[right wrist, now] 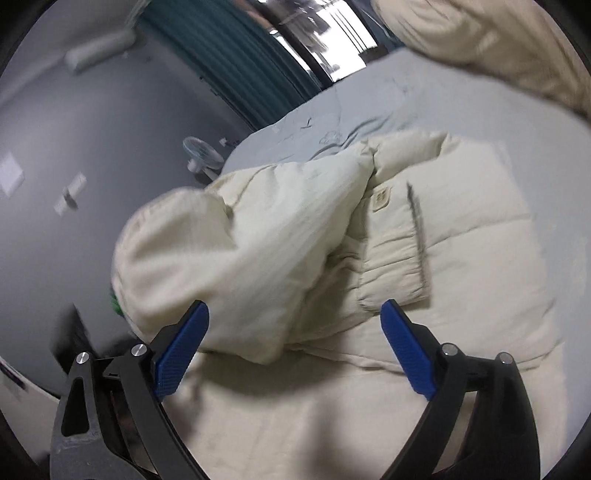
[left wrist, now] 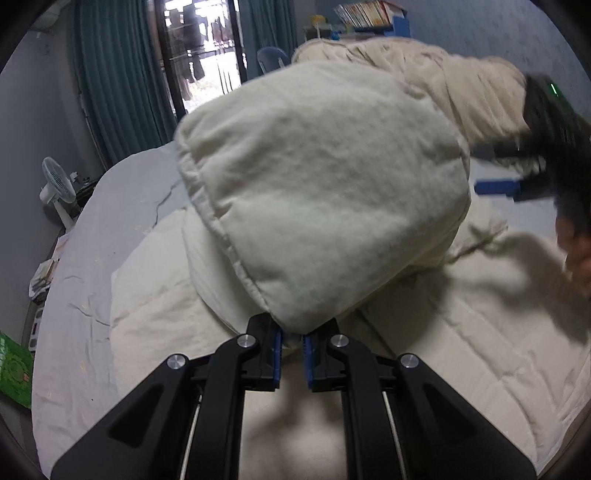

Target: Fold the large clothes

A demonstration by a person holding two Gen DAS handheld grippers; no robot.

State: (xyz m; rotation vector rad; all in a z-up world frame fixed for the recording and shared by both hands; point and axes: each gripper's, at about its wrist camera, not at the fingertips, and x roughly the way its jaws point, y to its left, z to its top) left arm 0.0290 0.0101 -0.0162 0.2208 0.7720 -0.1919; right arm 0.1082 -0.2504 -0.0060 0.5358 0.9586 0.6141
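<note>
Fold half-made: left gripper (left wrist: pixel 293 345) pinches the jacket (left wrist: pixel 321 192) lifted mid-frame; right gripper (right wrist: pixel 295 343) is spread, empty.

A home bedroom: a bed (left wrist: pixel 74 295) with a pale grey sheet fills the middle, teal curtains (left wrist: pixel 114 85) hang beside a glass door (left wrist: pixel 207 48), a white pedestal fan (left wrist: pixel 57 186) stands by the grey wall, and a shelf of books (left wrist: pixel 369 14) sits behind.

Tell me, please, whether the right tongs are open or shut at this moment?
Open. The right tongs show blue pads spread wide apart with nothing between them, hovering above the cream puffy jacket.
</note>
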